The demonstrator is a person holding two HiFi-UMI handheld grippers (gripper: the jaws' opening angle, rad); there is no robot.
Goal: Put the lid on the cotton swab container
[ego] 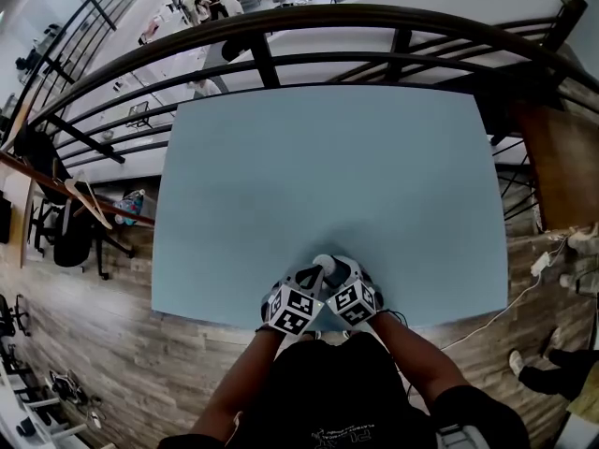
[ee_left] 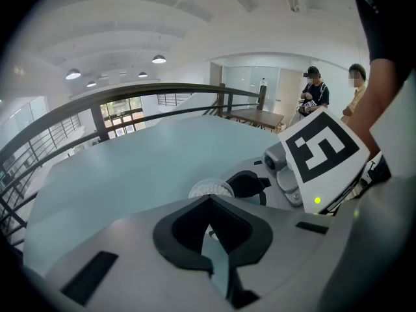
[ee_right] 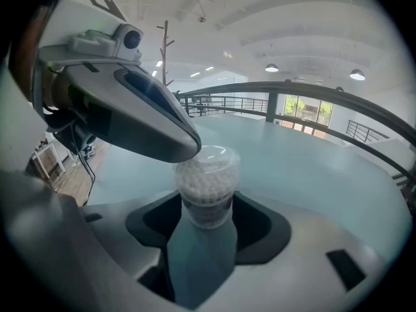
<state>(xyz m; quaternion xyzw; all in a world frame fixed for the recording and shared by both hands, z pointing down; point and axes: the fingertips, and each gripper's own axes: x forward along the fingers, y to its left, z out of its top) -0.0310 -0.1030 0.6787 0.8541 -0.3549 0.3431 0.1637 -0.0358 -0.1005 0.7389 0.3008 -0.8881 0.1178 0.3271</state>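
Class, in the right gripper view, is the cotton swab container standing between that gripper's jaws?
Yes, the cotton swab container, packed with white swabs, sits in the gap between the jaws of the right gripper.

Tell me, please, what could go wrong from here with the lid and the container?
The left gripper sits at one edge of the clear lid, not its middle, so pushing there may seat it crooked or tip the cotton swab container. That container, between the jaws of the right gripper, stands near the near edge of the table in the head view; a slip could send it off. The grippers crowd together and may bump.
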